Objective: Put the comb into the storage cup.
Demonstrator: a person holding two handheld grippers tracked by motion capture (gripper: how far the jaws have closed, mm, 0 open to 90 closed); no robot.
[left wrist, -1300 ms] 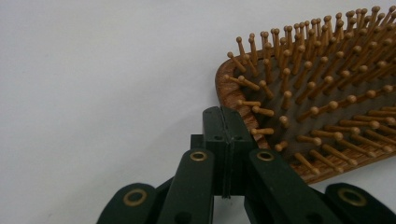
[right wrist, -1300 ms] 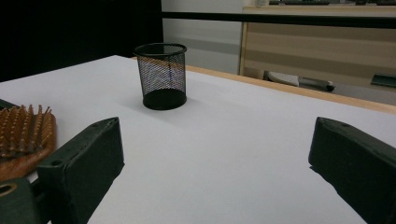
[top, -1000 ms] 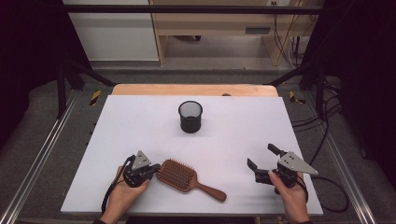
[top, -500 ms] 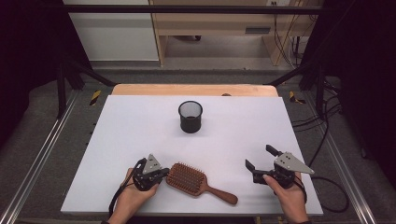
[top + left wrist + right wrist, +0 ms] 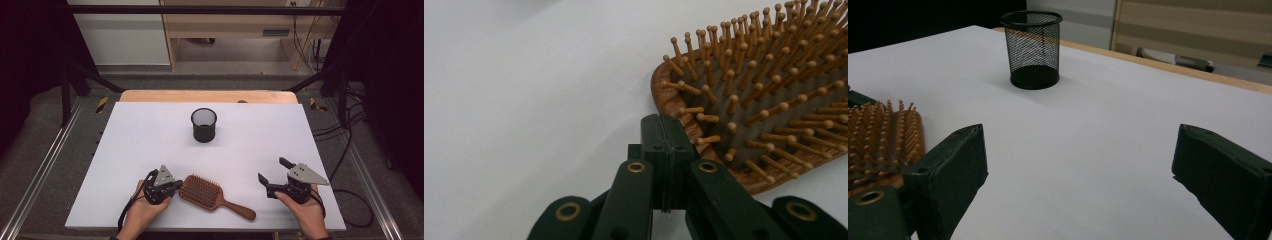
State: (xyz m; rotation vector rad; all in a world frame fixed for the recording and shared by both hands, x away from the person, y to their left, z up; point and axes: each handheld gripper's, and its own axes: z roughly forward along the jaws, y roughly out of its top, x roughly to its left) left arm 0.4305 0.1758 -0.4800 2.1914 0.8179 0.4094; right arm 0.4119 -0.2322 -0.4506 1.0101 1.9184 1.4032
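Hairbrush (image 5: 212,194) rim touches closed left gripper (image 5: 176,186) fingers.

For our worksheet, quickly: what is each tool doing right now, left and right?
Left tool: jaws closed, empty, tips at the rim of the hairbrush.
Right tool: open, nothing between the jaws; they have just been closing slightly.

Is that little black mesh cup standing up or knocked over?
Upright: the cup stands on its base on the table, rim on top.
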